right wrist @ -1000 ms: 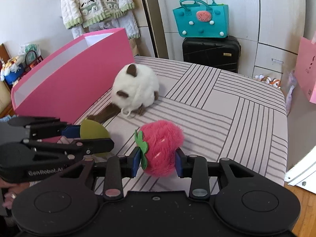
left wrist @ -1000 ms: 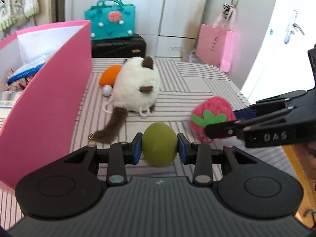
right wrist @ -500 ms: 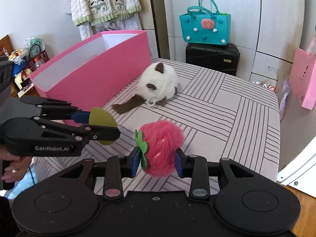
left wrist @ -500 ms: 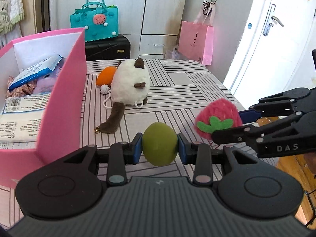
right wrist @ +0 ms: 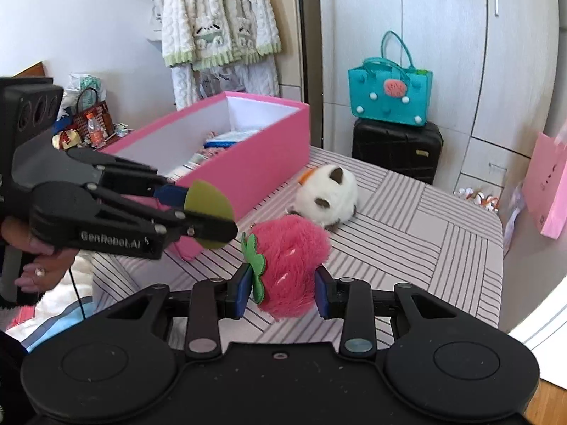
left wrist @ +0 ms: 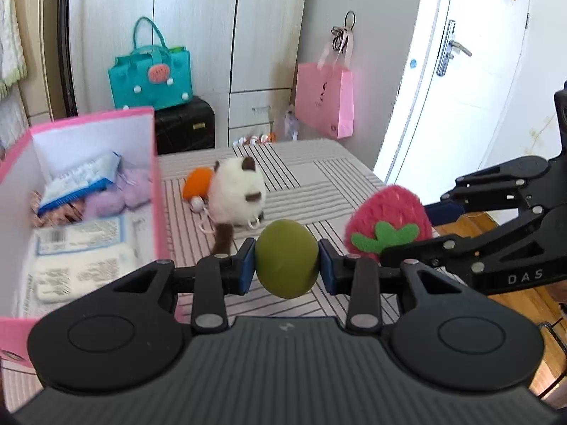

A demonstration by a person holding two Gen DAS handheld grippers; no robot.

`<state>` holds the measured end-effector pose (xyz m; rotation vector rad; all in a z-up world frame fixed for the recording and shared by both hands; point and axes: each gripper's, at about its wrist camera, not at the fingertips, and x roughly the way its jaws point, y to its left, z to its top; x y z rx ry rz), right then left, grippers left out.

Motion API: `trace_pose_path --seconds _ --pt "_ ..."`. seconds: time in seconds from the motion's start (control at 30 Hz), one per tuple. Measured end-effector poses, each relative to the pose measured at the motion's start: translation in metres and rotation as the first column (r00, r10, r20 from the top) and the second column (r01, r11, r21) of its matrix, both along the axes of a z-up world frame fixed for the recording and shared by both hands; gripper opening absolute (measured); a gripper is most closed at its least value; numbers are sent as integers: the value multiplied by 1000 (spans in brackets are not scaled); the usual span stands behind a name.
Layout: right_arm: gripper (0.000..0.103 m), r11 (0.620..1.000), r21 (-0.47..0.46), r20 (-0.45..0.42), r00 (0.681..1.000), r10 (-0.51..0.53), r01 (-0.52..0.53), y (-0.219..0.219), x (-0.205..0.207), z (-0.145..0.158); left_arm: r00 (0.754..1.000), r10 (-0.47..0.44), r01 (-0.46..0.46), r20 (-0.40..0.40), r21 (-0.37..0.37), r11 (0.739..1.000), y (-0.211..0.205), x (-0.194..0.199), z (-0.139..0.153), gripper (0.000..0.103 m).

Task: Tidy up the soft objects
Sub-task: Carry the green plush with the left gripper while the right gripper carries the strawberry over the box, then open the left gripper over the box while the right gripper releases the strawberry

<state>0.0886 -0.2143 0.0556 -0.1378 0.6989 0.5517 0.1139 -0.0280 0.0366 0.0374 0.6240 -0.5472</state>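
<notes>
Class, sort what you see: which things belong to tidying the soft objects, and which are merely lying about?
Belong:
green ball in left gripper
plush strawberry in right gripper
plush cat
orange toy
pink box

Lying about:
teal bag
black suitcase
pink paper bag

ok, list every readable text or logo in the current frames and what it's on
"DAS": side of the right gripper, seen in the left wrist view.
"GenRobot.AI": side of the left gripper, seen in the right wrist view.
Printed packets inside the pink box: blurred, unreadable.
Marks on the pink paper bag and the suitcase badge: too small to read.
</notes>
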Motion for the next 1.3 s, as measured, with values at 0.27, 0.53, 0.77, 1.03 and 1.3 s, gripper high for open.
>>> trace_pose_path --seconds 0.27,0.53,0.77,1.03,1.3 --pt "41 996 -10 30 996 85 -84 26 -3 19 999 -20 19 27 34 999 23 -8 27 36" --pt "41 987 -31 55 986 159 -157 62 8 45 998 -25 21 56 68 997 60 -12 59 36" --pt "41 974 -50 104 969 226 -222 93 27 71 999 -36 36 -5 -22 999 102 0 88 36" --pt "41 962 -88 123 955 269 -260 137 74 76 998 51 -53 -38 -45 998 138 34 80 37" --pt "41 950 -117 66 952 298 -289 178 135 52 979 132 -135 -157 -10 991 149 99 43 37"
